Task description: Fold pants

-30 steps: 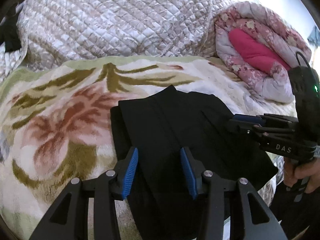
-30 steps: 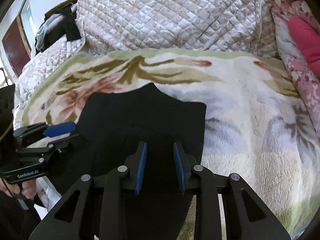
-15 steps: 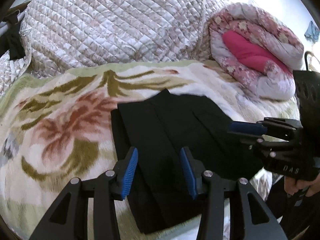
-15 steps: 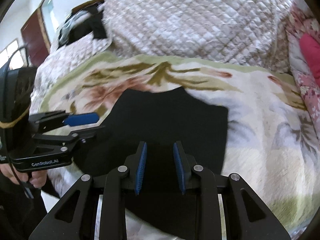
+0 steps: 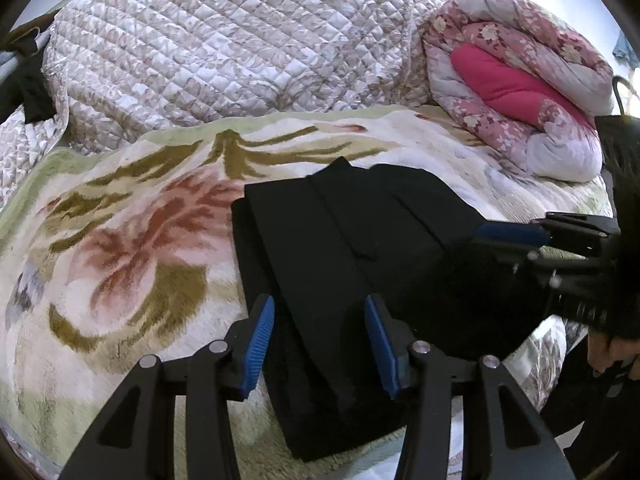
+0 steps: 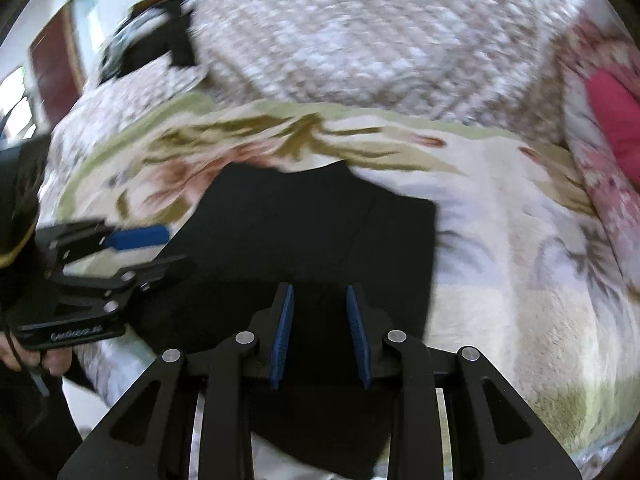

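Left wrist view: the folded black pants [image 5: 352,264] lie on the floral blanket [image 5: 120,248] near the bed's front edge. The left gripper [image 5: 320,340] hovers above them, its blue pads apart, grasping nothing. The right gripper [image 5: 516,240] reaches in from the right over the pants' right side, jaws parted. A rolled pink quilt [image 5: 516,92] sits toward the far right corner.

Right wrist view, blurred: the right gripper [image 6: 320,336] is released above the pants [image 6: 304,232]; the left gripper [image 6: 148,248] also stands spread.
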`<action>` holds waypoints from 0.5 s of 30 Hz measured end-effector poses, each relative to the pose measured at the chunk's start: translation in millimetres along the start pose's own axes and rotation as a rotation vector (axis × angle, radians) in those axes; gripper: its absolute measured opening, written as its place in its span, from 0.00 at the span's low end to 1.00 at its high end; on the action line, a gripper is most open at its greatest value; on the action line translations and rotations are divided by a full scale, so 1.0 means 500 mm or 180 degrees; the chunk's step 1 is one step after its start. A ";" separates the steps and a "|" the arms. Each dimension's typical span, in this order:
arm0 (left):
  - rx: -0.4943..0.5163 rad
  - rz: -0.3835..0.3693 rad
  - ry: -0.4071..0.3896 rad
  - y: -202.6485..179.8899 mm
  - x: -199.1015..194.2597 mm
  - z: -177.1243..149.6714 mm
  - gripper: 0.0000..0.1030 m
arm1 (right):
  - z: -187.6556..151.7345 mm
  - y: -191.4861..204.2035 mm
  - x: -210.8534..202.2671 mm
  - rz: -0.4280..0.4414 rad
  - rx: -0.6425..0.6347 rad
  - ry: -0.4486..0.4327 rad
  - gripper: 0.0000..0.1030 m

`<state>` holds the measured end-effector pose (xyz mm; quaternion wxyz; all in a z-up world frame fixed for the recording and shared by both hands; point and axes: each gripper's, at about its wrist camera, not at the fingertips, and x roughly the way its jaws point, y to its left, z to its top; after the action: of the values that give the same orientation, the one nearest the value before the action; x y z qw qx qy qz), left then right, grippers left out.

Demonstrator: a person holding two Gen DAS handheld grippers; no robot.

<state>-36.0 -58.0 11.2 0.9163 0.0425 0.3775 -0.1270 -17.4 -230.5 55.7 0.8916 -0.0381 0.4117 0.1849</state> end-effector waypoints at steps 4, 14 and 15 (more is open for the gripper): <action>-0.0098 -0.0055 -0.0123 0.012 -0.010 0.014 0.49 | 0.007 -0.034 -0.013 0.0008 0.0268 -0.0124 0.27; -0.0094 -0.0210 -0.0013 0.005 0.053 0.049 0.52 | 0.006 -0.026 0.019 -0.0004 0.0252 0.0096 0.27; -0.0144 -0.0211 -0.0019 0.012 0.052 0.052 0.54 | 0.007 -0.034 0.017 -0.0027 0.0309 0.0075 0.27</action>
<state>1.0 -62.1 11.3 0.9134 0.0088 0.3788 -0.1489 -3.7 -242.8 50.2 0.8882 0.0013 0.4305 0.1605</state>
